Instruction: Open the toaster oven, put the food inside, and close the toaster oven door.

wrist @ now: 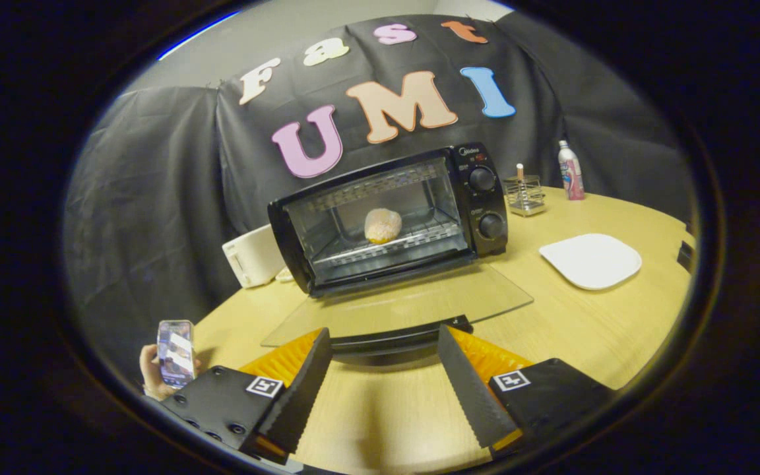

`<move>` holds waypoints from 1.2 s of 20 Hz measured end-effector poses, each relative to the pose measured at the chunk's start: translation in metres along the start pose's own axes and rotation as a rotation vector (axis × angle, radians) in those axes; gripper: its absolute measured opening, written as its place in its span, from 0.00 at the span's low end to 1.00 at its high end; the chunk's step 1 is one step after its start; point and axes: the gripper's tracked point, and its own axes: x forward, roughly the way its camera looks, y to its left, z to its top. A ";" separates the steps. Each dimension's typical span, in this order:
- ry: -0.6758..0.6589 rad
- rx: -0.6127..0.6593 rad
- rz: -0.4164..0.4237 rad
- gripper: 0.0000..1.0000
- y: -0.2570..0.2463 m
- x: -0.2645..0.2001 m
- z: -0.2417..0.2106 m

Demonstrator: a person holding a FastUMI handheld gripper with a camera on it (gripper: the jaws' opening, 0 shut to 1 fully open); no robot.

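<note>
Food's in, door left to close.
My claw (384,369) is open, empty, just short of the lowered glass door (396,308); the bun (382,225), I think, rests on the toaster oven (390,218) rack. Next I lift the door's handle (396,335).

Wood-tone table (591,330) w/ a white squarish plate (590,260) lying flat on it, near the right side. Further back, a small clear rack/holder (526,195) w/ a stick-like item upright in it; just beside that, a pink-and-white bottle (570,171) standing upright near the cloth wall. White boxy appliance (253,256) at table's far left edge, type unclear. Low left: a person's hand (150,369) holding a phone (176,351), screen lit.
</note>
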 end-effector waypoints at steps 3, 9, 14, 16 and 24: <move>0.000 -0.049 -0.045 0.99 -0.007 0.006 -0.006; -0.001 -0.079 -0.072 0.98 -0.011 0.007 -0.008; -0.022 -0.078 -0.069 0.97 -0.007 0.005 0.002; -0.053 -0.090 -0.062 0.97 -0.004 0.003 0.014; -0.156 -0.145 -0.049 0.97 0.009 0.003 0.062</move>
